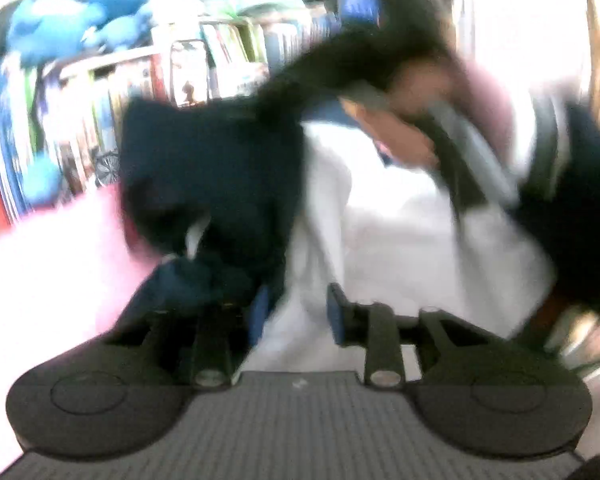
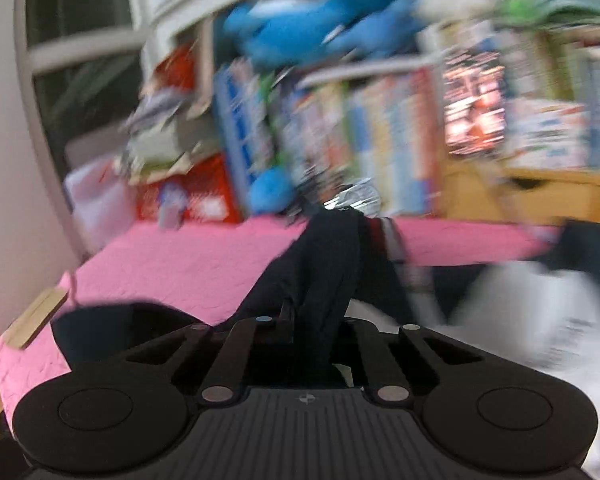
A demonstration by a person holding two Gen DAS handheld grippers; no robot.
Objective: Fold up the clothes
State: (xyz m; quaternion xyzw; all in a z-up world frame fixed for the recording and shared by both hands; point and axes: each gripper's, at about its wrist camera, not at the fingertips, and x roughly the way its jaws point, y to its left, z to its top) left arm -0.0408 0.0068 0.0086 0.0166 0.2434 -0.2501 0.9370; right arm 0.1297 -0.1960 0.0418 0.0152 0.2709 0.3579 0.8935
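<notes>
A dark navy garment [image 1: 212,176] hangs in the air, blurred by motion, over a white cloth [image 1: 400,232] on the pink bedspread [image 1: 60,264]. My left gripper [image 1: 298,312] is open, its blue pads apart, with the navy cloth beside its left finger and white cloth between them. In the right wrist view my right gripper [image 2: 316,328] is shut on a bunched fold of the navy garment [image 2: 324,264], which stretches away over the pink bedspread [image 2: 172,264]. The other gripper and the hand holding it [image 1: 420,120] show at upper right in the left wrist view.
A bookshelf [image 2: 380,136] packed with books stands behind the bed, with blue plush toys [image 2: 312,16] on top. A window [image 2: 80,40] is at left. White clothing [image 2: 540,320] lies at the right. A wooden bed edge [image 2: 36,316] shows at lower left.
</notes>
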